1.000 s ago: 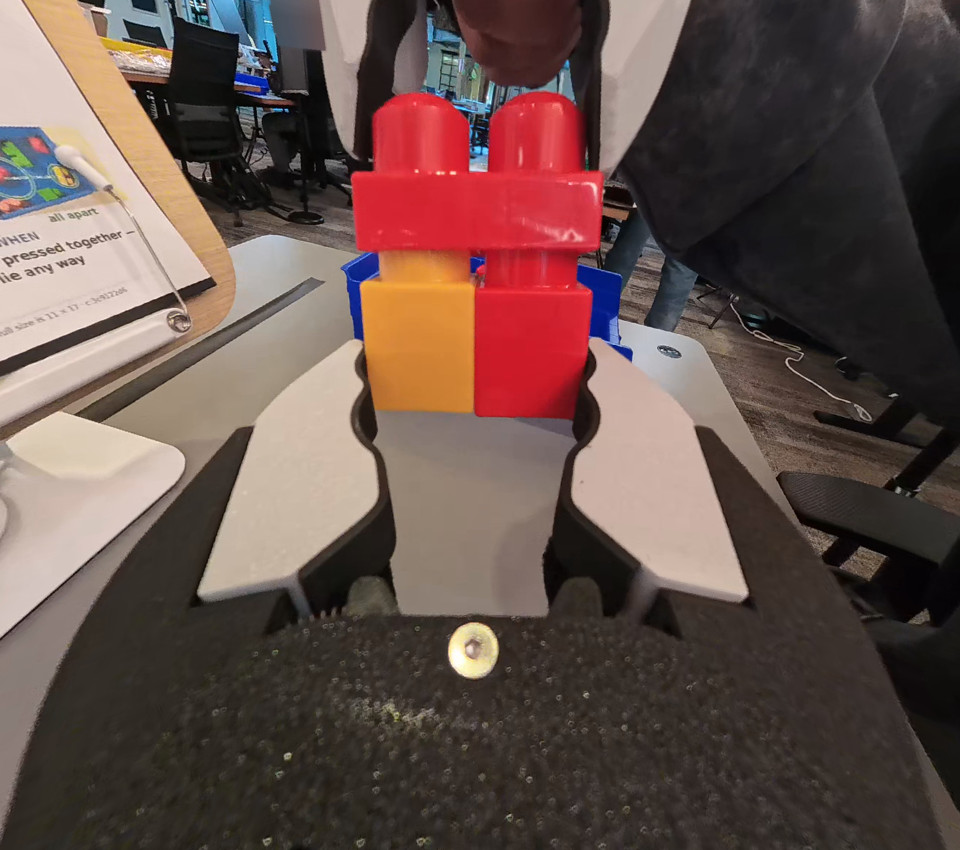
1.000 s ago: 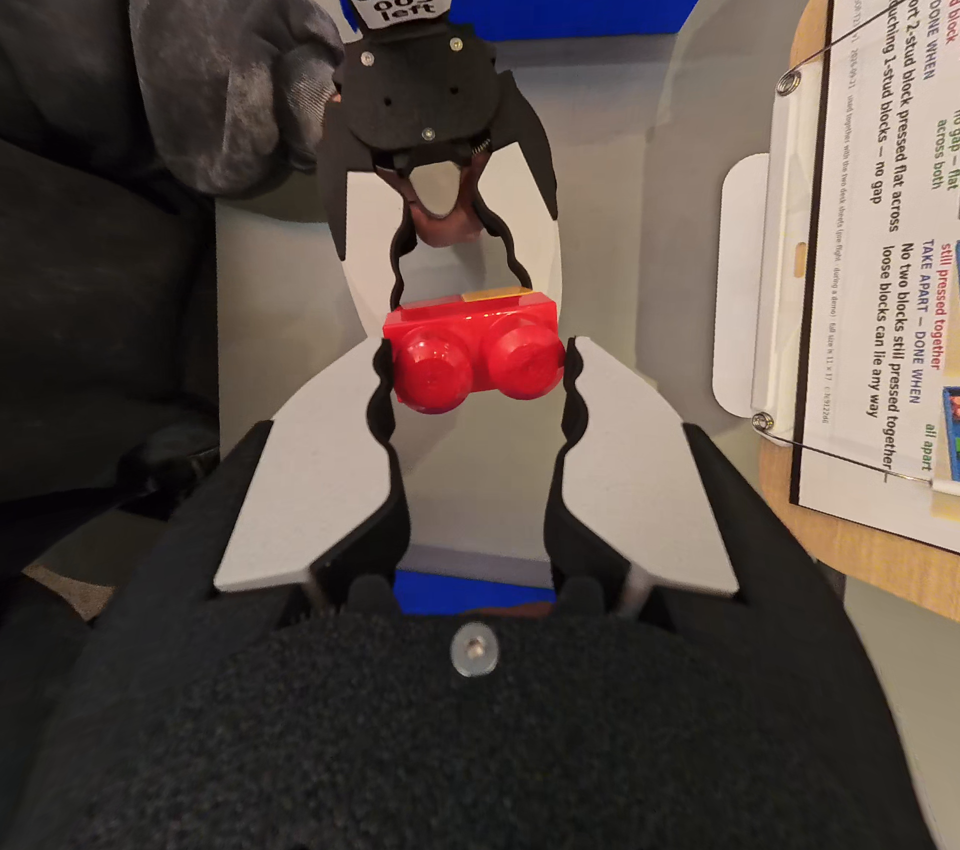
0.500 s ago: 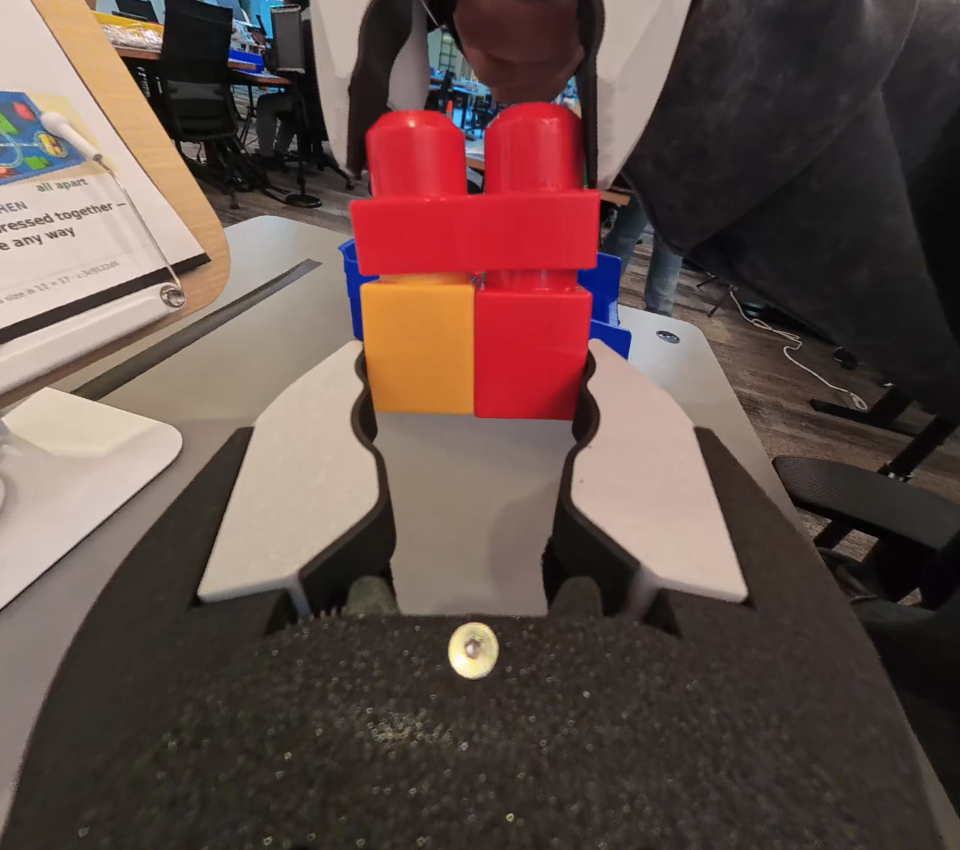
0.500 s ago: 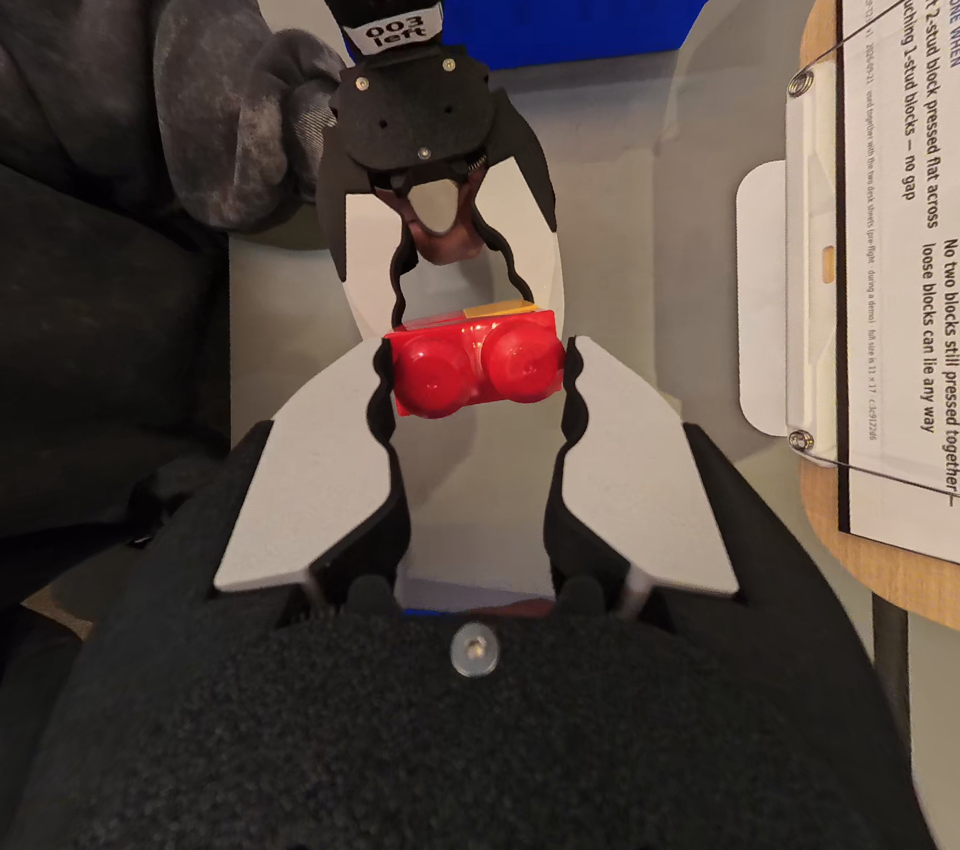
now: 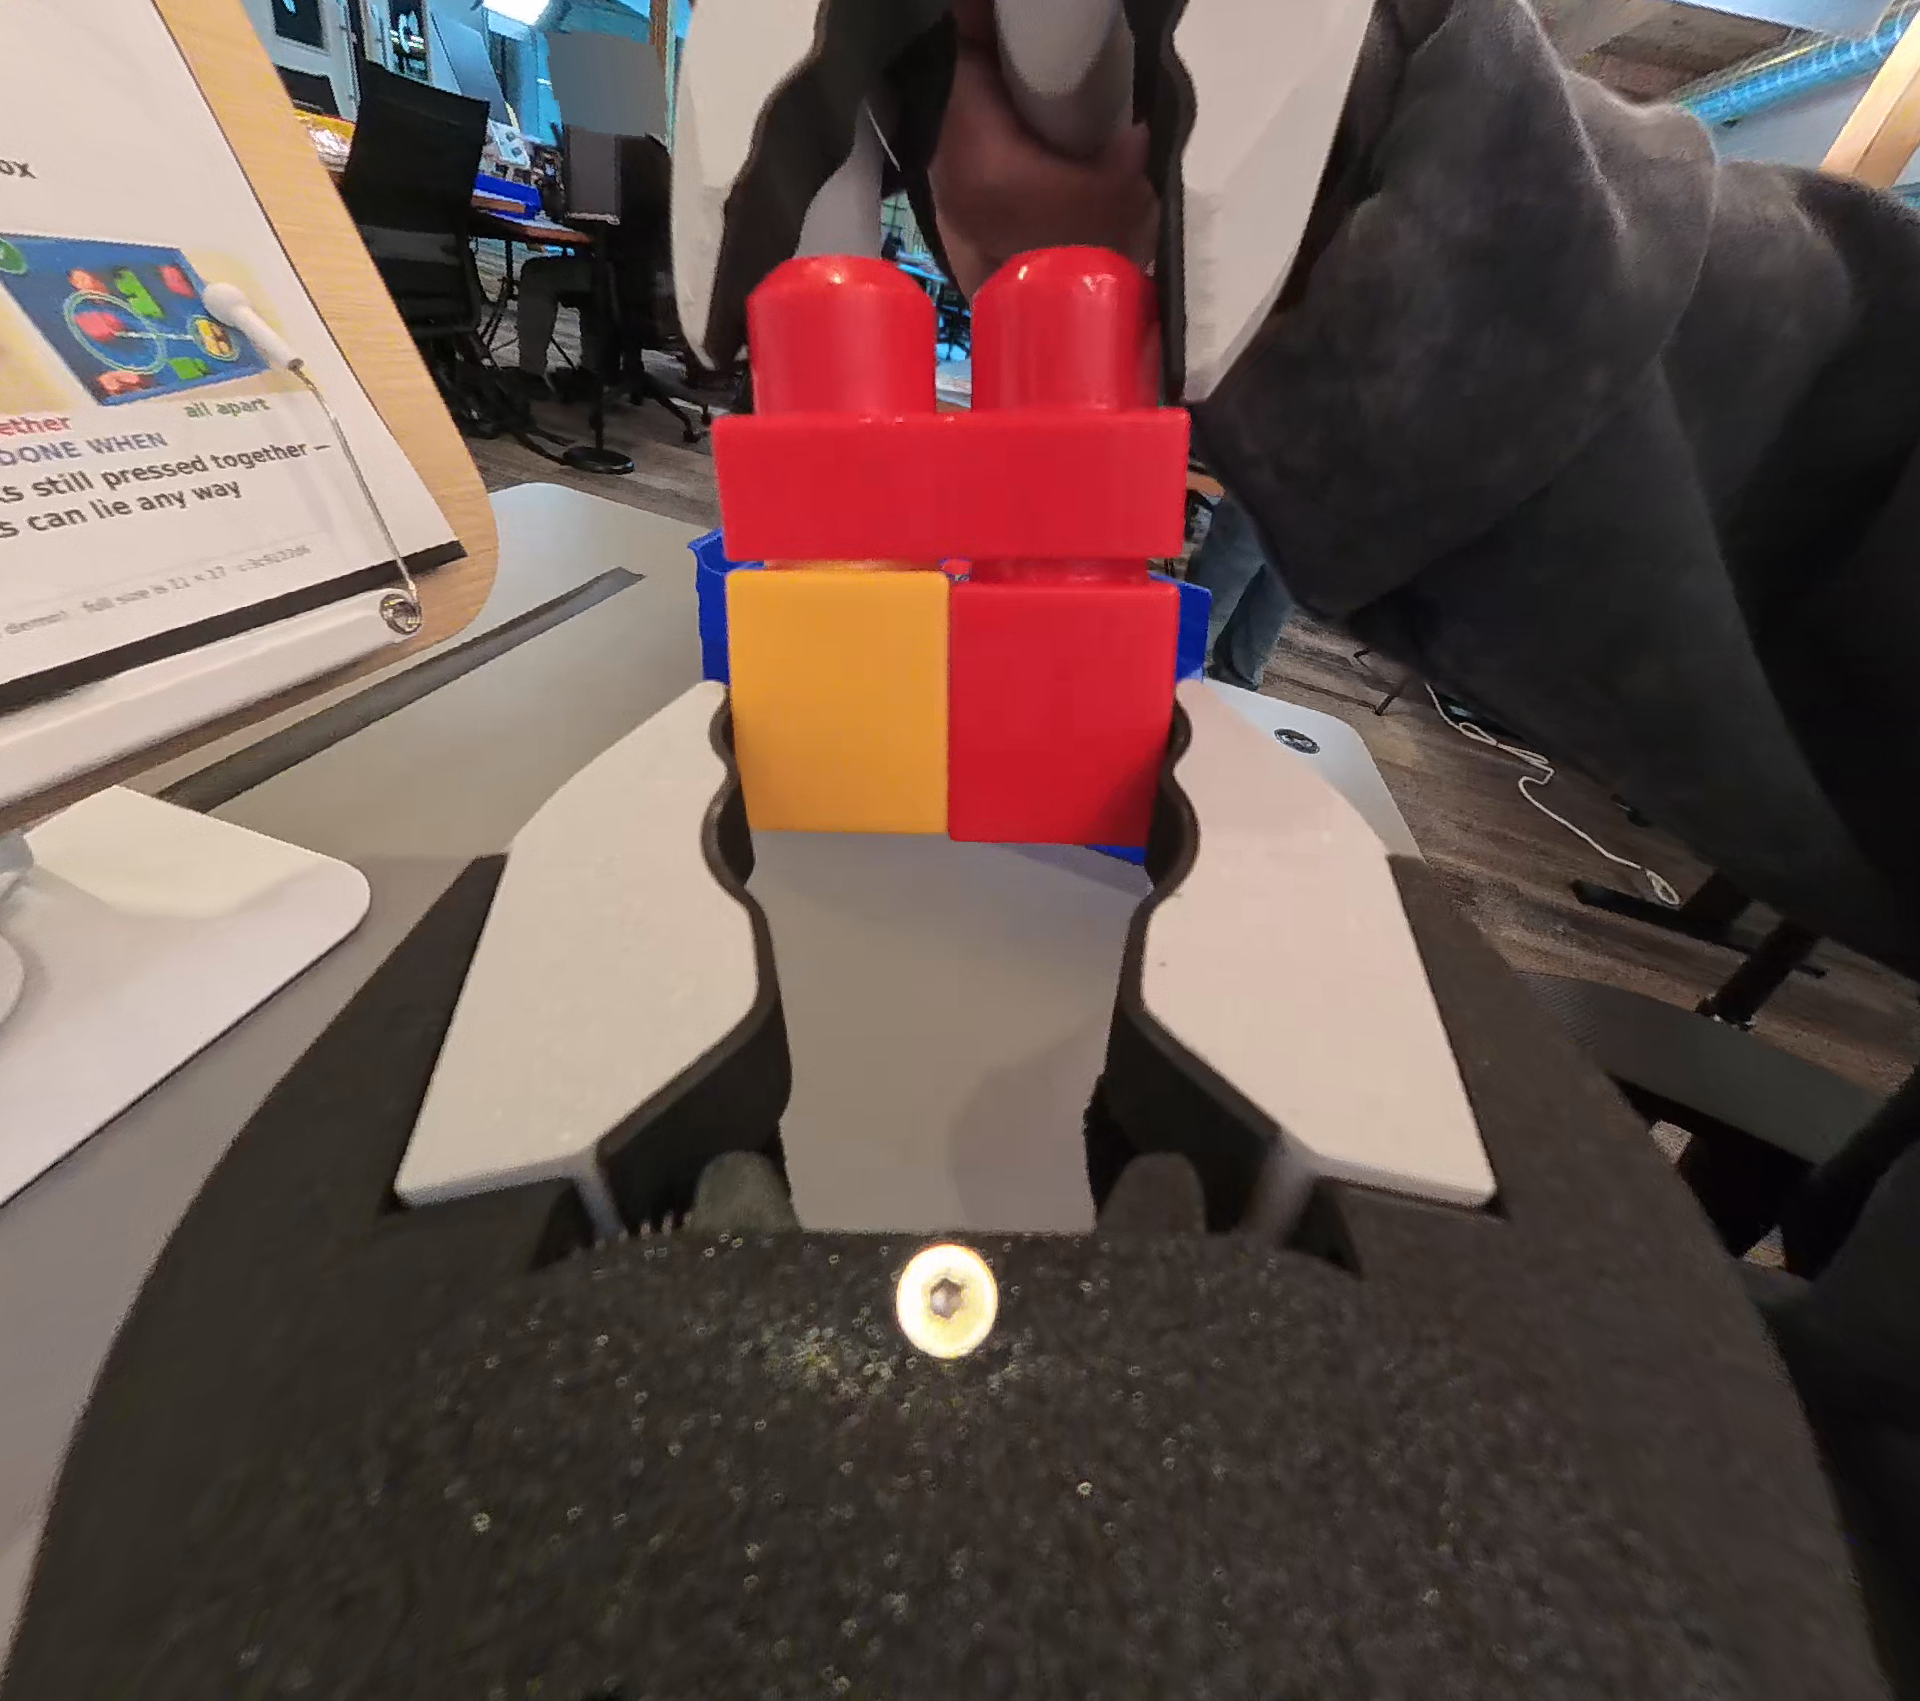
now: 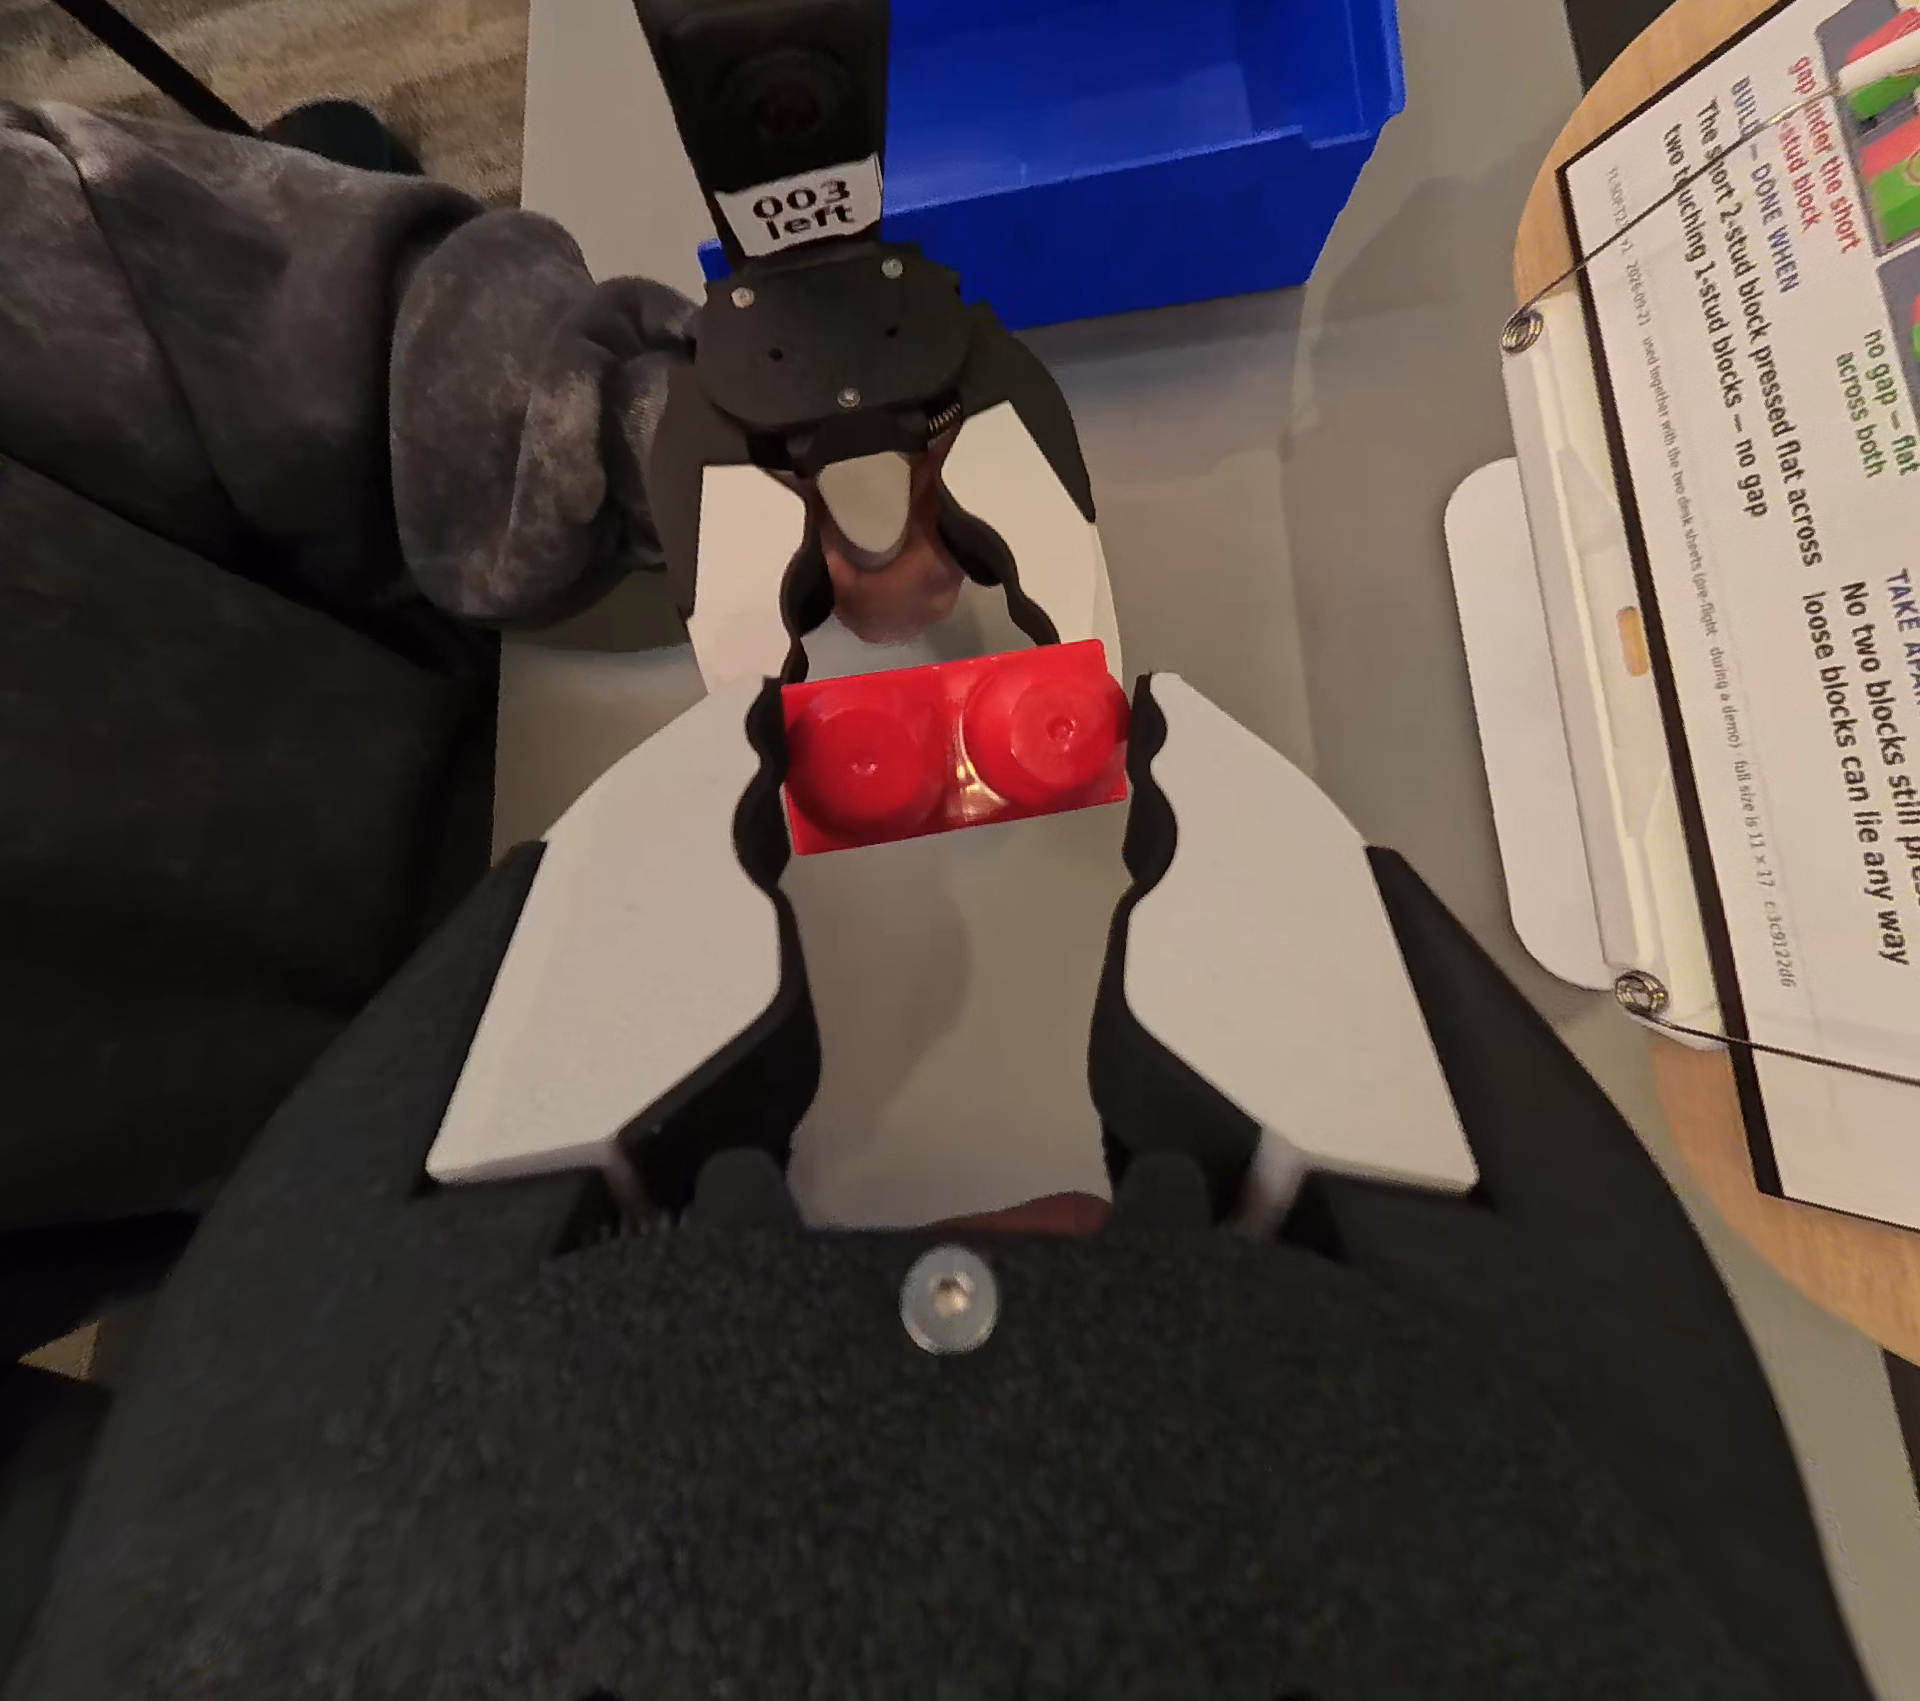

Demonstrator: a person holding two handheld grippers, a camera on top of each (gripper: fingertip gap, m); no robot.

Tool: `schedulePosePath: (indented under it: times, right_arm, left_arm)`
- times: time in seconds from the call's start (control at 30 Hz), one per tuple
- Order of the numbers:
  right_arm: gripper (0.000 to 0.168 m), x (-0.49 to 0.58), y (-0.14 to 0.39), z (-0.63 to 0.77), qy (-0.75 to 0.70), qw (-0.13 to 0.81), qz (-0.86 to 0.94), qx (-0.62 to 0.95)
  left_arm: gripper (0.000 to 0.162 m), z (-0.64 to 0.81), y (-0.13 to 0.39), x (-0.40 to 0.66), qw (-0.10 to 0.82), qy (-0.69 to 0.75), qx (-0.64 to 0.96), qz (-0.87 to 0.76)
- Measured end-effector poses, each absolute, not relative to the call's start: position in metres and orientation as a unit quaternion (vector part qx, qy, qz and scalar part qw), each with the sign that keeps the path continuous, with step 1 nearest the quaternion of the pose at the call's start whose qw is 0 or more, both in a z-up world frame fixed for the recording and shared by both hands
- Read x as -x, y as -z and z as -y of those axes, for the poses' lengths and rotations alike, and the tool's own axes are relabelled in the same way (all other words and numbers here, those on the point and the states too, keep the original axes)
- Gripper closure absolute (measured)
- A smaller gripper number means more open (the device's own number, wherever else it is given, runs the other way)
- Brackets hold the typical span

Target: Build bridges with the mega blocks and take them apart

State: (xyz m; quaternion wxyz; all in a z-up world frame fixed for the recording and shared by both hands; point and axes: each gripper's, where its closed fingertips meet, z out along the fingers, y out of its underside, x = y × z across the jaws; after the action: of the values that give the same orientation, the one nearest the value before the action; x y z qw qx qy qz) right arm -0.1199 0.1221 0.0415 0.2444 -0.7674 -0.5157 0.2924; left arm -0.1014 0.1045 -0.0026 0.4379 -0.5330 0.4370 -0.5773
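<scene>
Change since earlier frames: the red two-stud block (image 5: 951,482) sits lower; the stud length exposed beneath it one second ago is now almost closed. The right wrist view looks more squarely down on the studs.
Red two-stud block: lies across the two lower blocks, studs up; a thin sliver of stud still shows under its lower edge. In the right wrist view it appears at (image 6: 954,760).
Yellow block (image 5: 837,701): lower left of the stack, side face touching the red single block (image 5: 1060,706) at its 3 o'clock.
Stack position: raised off the grey table (image 5: 935,976), held between the two tools, near the table's middle.
Left gripper (image 5: 948,758): tongs narrow, one fingertip on the yellow block's outer face, the other on the red single block's outer face, pinching the pair together.
Right gripper (image 6: 945,758): approaches from 12 o'clock in the left wrist view, pointing down. Its tongs flank the two-stud block's short ends; contact appears at both ends, with a slight tilt of the block between them.
Blue bin (image 6: 1122,41): behind the stack, at 12 o'clock in the right wrist view.
Instruction sheet (image 6: 1766,612): on a wooden board (image 6: 1558,217) at 3 o'clock in the right wrist view, clipped in a clear stand.
Grey sleeve (image 6: 312,363): at 9 o'clock, behind the left tool.
</scene>
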Motion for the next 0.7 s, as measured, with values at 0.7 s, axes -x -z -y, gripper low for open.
schedulePosePath:
  times: [0.7]
  right_arm:
    - [0.081, 0.104, -0.009, -0.108, -0.761, 0.108, -0.067, 0.636]
  left_arm:
    - [0.088, -0.082, 0.014, 0.097, 0.469, 0.523, 0.490, -0.516]
